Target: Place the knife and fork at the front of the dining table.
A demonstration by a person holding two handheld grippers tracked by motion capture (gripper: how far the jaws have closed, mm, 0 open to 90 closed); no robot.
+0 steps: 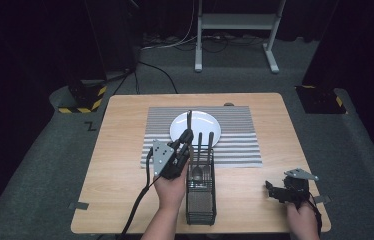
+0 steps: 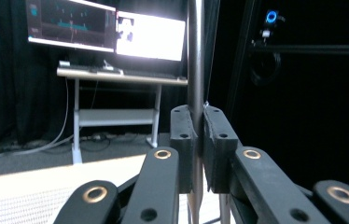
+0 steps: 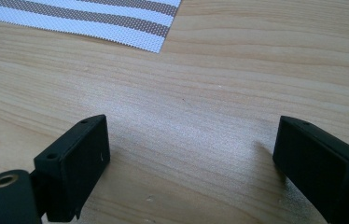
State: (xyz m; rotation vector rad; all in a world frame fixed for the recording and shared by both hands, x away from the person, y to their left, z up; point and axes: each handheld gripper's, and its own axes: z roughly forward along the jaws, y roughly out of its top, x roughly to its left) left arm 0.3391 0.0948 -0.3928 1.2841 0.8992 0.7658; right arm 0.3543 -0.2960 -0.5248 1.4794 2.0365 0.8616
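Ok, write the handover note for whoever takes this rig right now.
Left gripper: shut on a utensil handle, held upright above the wire caddy.
Right gripper: open, holding nothing, low over the bare table at the near right corner.
Plate: on the striped mat, nothing on it yet.
Two more utensils stand in the caddy.
Left to do: probably set the held utensil by the plate, then the others.

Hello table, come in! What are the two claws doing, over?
Left claw shut on utensil handle, upright above caddy. Right claw open, low over bare table. Plate on striped mat. Nothing blocking.
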